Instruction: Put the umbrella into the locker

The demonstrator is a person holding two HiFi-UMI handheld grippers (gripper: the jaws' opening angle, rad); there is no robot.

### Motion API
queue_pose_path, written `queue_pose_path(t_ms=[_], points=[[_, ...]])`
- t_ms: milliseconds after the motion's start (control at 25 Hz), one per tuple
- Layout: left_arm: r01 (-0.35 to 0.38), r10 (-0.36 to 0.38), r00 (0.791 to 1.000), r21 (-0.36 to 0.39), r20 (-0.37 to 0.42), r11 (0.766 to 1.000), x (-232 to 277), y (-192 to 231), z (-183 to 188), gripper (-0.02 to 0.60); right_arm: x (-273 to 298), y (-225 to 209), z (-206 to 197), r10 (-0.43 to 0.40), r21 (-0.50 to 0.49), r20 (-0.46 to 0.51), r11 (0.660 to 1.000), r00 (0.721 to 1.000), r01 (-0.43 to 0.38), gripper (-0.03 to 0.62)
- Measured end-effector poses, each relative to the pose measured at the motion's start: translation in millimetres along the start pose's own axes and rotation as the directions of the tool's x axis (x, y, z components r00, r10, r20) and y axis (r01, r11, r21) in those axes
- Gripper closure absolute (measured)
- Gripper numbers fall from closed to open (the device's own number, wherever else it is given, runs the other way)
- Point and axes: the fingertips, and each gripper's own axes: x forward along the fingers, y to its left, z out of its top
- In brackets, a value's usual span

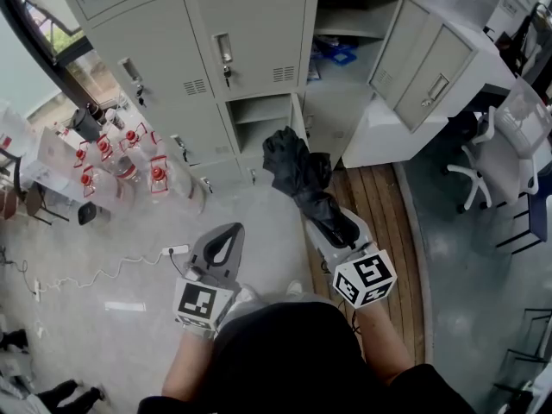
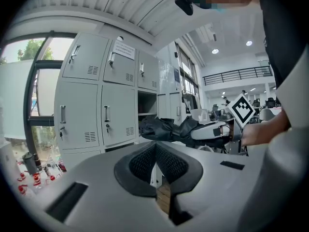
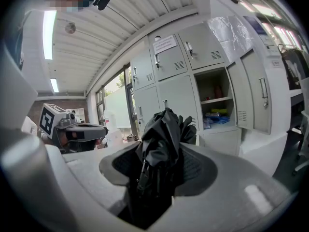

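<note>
bright, even daylight and ceiling strip lights (image 3: 49,28); sharp focus, both gripper views fisheye-bent with dark vignetted corners.

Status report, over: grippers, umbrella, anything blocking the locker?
Right gripper shut on folded black umbrella, tip near open locker. Left gripper shut, empty. Nothing seen blocking.

The umbrella (image 1: 302,179) is black cloth, crumpled, with a faint sheen on its folds. The lockers (image 1: 250,24) are pale painted sheet metal, smooth and matt. The left gripper (image 1: 222,241) and the right gripper (image 1: 332,222) have smooth, matt, pale grey plastic shells, and their pads (image 2: 142,161) are black with a fine rough ribbed texture. The platform (image 1: 379,205) is brown wood planking, and the grey floor (image 1: 129,317) is smooth with a dull gloss
</note>
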Motion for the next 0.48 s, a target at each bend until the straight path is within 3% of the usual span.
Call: queue_pose_path(t_ms=[240, 480], points=[[-0.043, 0.043, 0.999, -0.009, -0.023, 0.999, 13.5, -5.6, -1.9, 0.571, 1.7, -23.2, 0.0, 0.028, 0.023, 0.004, 0.999, 1.000, -0.028, 0.385], [-0.037, 0.037, 0.999, -0.013, -0.013, 0.999, 31.0, 7.9, -2.0, 0.571, 19.3, -31.8, -1.0, 0.031, 0.022, -0.013, 0.999, 0.999, -0.031, 0.385]])
